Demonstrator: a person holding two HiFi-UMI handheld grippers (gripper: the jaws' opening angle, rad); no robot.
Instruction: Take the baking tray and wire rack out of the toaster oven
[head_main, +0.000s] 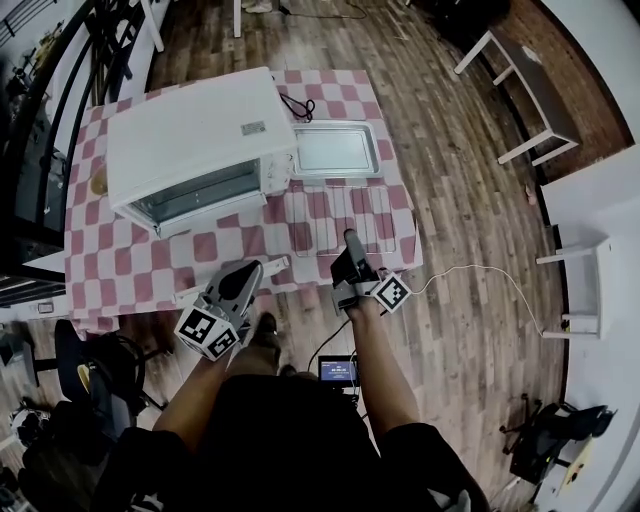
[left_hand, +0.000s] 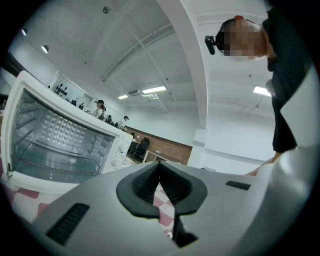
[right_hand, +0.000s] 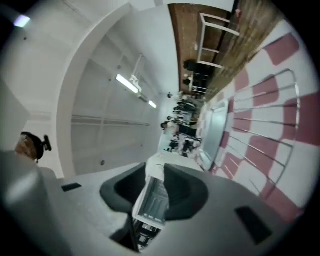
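The white toaster oven (head_main: 195, 140) stands on the checked table (head_main: 120, 270), its glass front toward me. In the left gripper view the oven's (left_hand: 55, 140) inside looks bare. The baking tray (head_main: 335, 150) lies flat to the right of the oven. The wire rack (head_main: 352, 215) lies on the cloth in front of the tray. My left gripper (head_main: 250, 272) is shut and empty, held at the table's front edge below the oven. My right gripper (head_main: 350, 240) hovers over the rack's near edge, open with nothing between its pads. The right gripper view shows the rack (right_hand: 267, 125) and the tray (right_hand: 216, 129).
A black cable (head_main: 296, 105) lies behind the tray. On the wooden floor to the right are a white bench (head_main: 520, 85) and a white stool (head_main: 585, 285). A thin white cord (head_main: 480, 272) trails across the floor. Dark chairs (head_main: 90, 385) stand at my left.
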